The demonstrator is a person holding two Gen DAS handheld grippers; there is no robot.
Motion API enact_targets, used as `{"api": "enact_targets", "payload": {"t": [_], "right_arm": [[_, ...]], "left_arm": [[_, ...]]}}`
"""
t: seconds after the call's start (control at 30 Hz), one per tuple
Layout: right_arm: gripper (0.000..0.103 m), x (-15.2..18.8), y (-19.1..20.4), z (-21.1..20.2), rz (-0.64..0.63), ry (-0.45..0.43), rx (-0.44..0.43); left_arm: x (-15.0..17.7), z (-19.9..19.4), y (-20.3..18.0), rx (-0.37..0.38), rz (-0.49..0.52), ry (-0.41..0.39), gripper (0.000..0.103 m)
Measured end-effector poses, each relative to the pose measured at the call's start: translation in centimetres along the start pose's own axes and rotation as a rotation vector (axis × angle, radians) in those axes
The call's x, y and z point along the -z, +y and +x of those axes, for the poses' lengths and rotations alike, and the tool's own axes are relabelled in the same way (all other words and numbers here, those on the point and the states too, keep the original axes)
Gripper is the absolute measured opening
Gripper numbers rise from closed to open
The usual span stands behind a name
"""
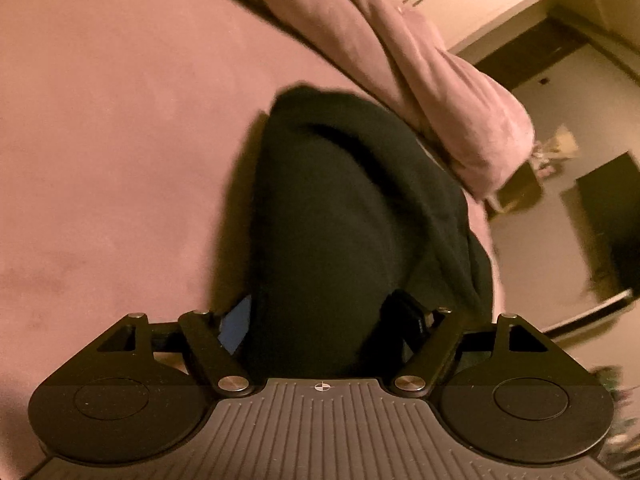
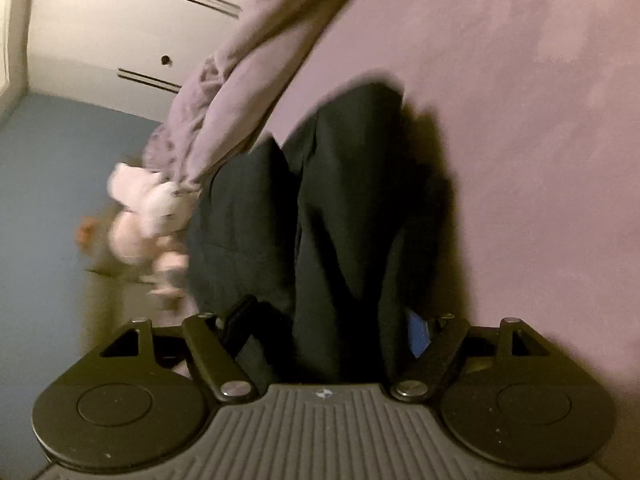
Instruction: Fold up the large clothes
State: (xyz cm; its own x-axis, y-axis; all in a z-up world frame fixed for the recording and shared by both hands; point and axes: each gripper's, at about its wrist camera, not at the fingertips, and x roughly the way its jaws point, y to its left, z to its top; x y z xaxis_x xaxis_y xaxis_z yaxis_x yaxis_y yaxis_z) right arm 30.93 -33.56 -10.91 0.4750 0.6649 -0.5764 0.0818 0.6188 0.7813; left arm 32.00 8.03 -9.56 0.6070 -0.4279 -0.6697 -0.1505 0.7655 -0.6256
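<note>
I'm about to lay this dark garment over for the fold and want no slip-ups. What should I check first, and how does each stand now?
1. Black garment between left hand-held gripper fingers: ok.
2. Same garment between right hand-held gripper fingers: ok.
3. Pads pressing firmly: cannot tell.
4. Pink bed cover bare beside garment: ok.
5. Pink blanket clear of the garment: not ok, it overlaps the edge.

Left wrist camera sits just behind its own fingers, tilted down and close onto the black garment (image 1: 340,216) spread over the pink bedcover (image 1: 112,140). Right wrist camera takes the same close, downward angle on that garment (image 2: 320,220). Both views share the cover's hanging edge, blurred, probably a blanket.
</note>
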Motion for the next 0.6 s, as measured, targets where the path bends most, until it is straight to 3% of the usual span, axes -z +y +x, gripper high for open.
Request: {"api": "enact_targets", "payload": {"t": [0.1,0.17,0.3,0.4,0.5,0.6], "right_arm": [[0.076,1.5,3.7,-4.2,-0.189,-0.179,0.172],[0.073,2.9,6.9,-5.0,-0.306,-0.254,0.227],[0.050,7.1,13.5,-2.8,-0.543,-0.274,0.251],[0.034,9.6,15.4,-0.1,-0.593,-0.243,0.300],[0.033,12.1,15.4,1.0,-0.682,-0.254,0.439],[0.034,13.0,14.1,1.0,-0.682,-0.239,0.475]], "left_arm": [[0.6,-2.2,-1.8,-0.102,0.061,-0.115,0.078],[1.3,-3.0,-3.0,-0.163,0.079,-0.178,0.079],[2.7,-2.9,-5.3,-0.225,0.107,-0.195,0.080],[4.0,-2.7,-6.5,-0.249,0.178,-0.169,0.080],[6.1,-2.3,-8.2,-0.285,0.284,-0.162,0.080],[7.7,-1.3,-9.3,-0.336,0.372,-0.155,0.080]]}}
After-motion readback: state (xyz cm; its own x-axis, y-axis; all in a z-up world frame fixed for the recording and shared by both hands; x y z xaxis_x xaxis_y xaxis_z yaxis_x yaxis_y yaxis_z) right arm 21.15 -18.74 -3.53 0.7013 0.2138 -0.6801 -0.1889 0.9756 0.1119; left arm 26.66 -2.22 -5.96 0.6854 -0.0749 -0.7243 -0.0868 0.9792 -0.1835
